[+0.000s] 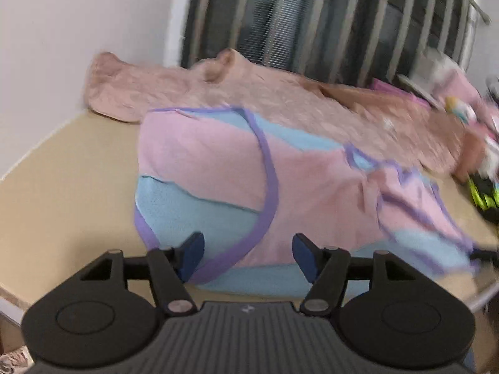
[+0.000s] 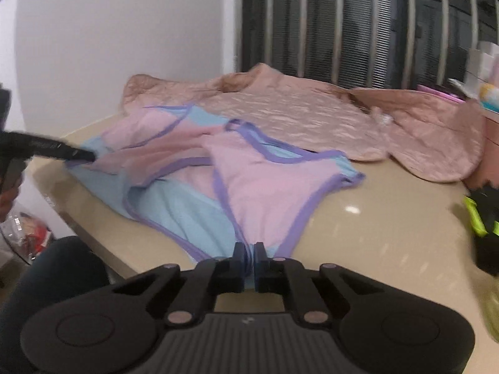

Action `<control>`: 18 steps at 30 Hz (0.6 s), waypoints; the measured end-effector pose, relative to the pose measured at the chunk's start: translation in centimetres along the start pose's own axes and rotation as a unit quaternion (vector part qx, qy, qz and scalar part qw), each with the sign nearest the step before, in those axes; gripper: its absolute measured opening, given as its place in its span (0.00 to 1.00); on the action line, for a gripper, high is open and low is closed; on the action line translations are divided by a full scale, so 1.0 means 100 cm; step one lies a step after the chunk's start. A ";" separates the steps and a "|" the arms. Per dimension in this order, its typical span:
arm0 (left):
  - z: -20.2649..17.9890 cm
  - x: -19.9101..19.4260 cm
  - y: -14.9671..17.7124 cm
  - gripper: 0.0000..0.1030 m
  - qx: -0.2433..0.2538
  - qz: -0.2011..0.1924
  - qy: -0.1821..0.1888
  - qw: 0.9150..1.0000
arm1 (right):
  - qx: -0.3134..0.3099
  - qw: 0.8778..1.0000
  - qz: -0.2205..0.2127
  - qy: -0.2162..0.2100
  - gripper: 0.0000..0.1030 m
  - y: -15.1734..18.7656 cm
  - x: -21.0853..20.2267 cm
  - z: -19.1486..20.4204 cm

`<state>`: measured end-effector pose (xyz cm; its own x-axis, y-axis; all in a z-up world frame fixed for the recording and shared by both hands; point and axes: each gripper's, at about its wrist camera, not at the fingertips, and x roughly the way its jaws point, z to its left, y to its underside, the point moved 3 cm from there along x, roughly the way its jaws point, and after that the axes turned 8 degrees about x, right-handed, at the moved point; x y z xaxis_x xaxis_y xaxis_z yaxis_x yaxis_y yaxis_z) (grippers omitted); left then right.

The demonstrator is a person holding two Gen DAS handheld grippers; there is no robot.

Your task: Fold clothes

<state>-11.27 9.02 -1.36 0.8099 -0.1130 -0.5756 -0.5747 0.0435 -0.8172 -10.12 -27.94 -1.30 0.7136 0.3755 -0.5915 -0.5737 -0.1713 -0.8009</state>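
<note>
A pink and light-blue top with purple trim (image 1: 218,171) (image 2: 255,187) lies crumpled on the beige table (image 1: 68,187) (image 2: 374,243). My left gripper (image 1: 248,254) is open, its blue pads (image 1: 193,254) spread over the garment's near hem without pressing on it. The right wrist view shows that same gripper as a dark finger (image 2: 65,152) at the garment's far-left edge. My right gripper (image 2: 248,260) is shut on the garment's near edge, with blue and purple fabric pinched between the fingers.
A shiny tan-pink quilted garment (image 1: 280,106) (image 2: 312,112) is spread behind the top, below a barred window (image 2: 358,25). A black and neon-yellow object (image 2: 482,224) and some boxes (image 2: 486,62) sit at the right. A person's dark-clad leg (image 2: 59,268) is beside the table's left edge.
</note>
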 end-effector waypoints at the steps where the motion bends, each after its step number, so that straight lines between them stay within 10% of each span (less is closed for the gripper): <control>1: -0.010 -0.005 0.005 0.63 0.007 0.003 0.004 1.000 | 0.002 1.000 0.000 0.015 0.04 0.001 -0.004 -0.008; 9: -0.068 -0.035 0.007 0.65 0.028 0.015 0.100 0.994 | 0.068 0.996 -0.046 0.031 0.26 -0.010 -0.043 -0.038; 14: -0.059 -0.013 -0.011 0.68 0.026 0.002 0.084 0.996 | 0.137 0.986 -0.045 -0.084 0.26 -0.030 -0.002 0.003; 18: -0.050 0.007 -0.008 0.68 0.028 0.017 0.068 0.997 | 0.087 0.995 -0.026 -0.042 0.25 -0.040 0.048 0.040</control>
<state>-10.82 3.91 -0.92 0.7646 -0.2440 -0.5965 -0.5910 0.1037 -0.7999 -6.00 -21.83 -0.61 0.7121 0.4548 -0.5348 -0.6033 0.0069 -0.7975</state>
